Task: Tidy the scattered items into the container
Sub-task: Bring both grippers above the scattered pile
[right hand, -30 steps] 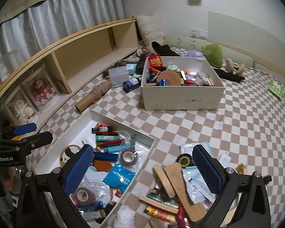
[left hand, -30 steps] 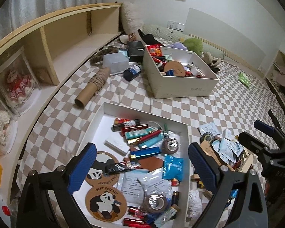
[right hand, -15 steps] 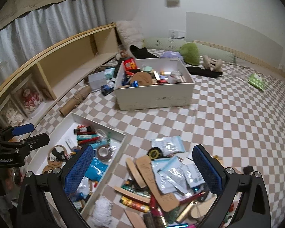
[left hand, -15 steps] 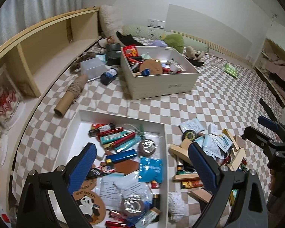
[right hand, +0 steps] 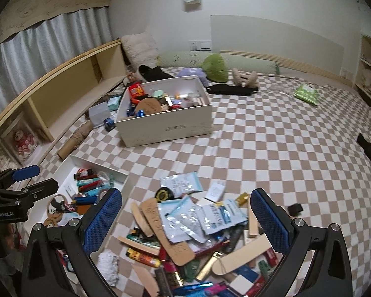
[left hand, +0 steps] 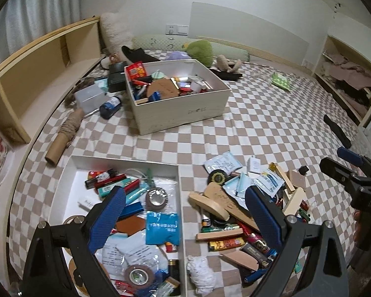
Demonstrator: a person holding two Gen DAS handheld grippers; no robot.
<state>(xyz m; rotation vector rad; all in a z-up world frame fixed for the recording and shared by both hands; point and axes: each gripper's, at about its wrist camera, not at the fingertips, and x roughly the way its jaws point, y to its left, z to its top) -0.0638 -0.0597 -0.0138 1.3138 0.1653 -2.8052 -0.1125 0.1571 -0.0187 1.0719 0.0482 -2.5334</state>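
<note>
Left tool (left hand: 184, 210) open and empty over the shallow white cardboard tray (left hand: 126, 160) already part-filled, right tool (right hand: 185, 212) open and empty above the scattered pile of sachets, wooden sticks and lighters (right hand: 193, 230) beside it, so pick-up looks next, all on a beige-checked bed (right hand: 272, 148) in a bedroom.

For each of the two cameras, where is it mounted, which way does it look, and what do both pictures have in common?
Left wrist: sits on the left claw, open, looks forward and down at the tray and pile; the right claw shows at the right edge.
Right wrist: sits on the right claw, open, looks forward and down over the pile; the left claw shows at the left edge.
Shared: tray, pile, shoebox, checkered bed cover.
</note>
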